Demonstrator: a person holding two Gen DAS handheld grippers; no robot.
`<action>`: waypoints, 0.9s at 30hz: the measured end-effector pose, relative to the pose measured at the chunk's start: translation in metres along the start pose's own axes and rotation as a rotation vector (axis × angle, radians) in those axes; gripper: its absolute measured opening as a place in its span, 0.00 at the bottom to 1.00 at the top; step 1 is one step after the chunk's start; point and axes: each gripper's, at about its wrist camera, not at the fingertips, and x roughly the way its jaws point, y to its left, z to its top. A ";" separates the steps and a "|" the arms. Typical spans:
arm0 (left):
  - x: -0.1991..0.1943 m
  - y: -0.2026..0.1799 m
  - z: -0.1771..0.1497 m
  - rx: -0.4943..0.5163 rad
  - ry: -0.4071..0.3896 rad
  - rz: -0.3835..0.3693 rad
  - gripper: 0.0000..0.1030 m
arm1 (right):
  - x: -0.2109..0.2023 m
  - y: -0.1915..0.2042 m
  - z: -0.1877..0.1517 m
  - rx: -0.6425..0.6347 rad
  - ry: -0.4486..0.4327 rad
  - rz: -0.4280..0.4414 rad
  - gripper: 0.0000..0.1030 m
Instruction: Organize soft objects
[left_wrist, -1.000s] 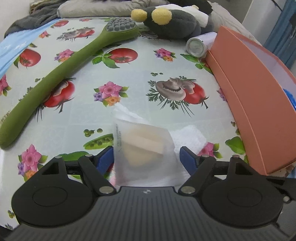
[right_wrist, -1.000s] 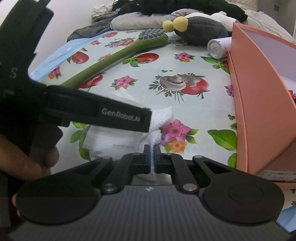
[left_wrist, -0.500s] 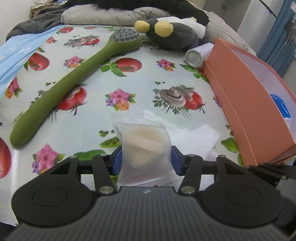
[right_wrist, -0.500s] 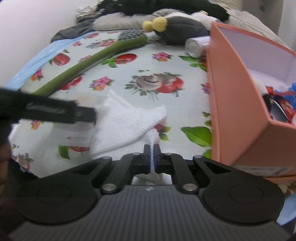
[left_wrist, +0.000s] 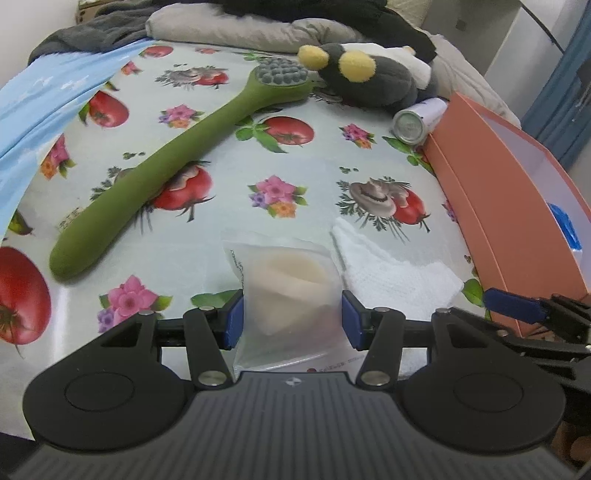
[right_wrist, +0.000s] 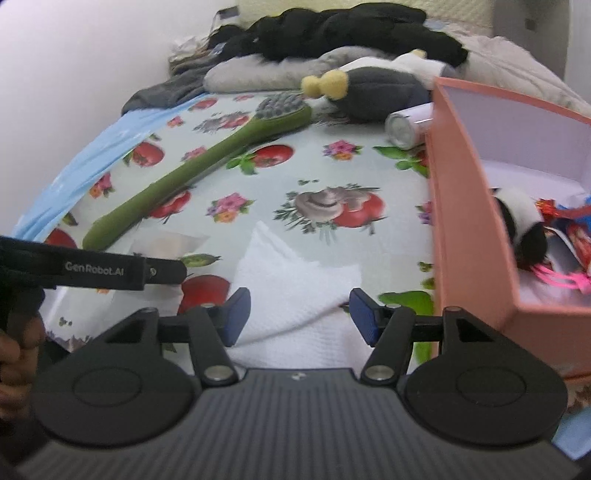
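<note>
Sponge packet (left_wrist: 291, 291) sits squarely between the left gripper (left_wrist: 291, 319) fingers, its clear bag standing up from the tomato-print desk (left_wrist: 303, 173), both blue pads pressed against its sides, so that hand is clamped on it. White cloth (right_wrist: 295, 295) lies just to the right of the packet, spread flat on the desk, its near edge running between the right gripper (right_wrist: 299, 315) fingers, which are spread wide with nothing pinched. Orange box (right_wrist: 469, 229) stands right of both, open at the top, with a panda plush and other bits already inside; the right hand is the nearer one to it. Judging by that, the packet has to travel rightward, over the cloth and above the box wall, so it wants a lift first. The left gripper is low and level, pointing along the desk toward the green brush (left_wrist: 177, 166) and grey plush (left_wrist: 369, 81) at the far end; the right one is tilted slightly down over the cloth
</note>
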 end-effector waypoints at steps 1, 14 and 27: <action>-0.001 0.001 0.001 -0.005 0.000 -0.001 0.57 | 0.003 0.002 0.002 -0.008 0.013 0.011 0.60; -0.007 0.021 0.002 -0.045 -0.008 0.010 0.57 | 0.057 0.025 0.004 -0.125 0.133 0.020 0.81; -0.028 0.015 0.004 -0.048 -0.026 0.022 0.57 | 0.051 0.032 0.006 -0.138 0.155 0.057 0.14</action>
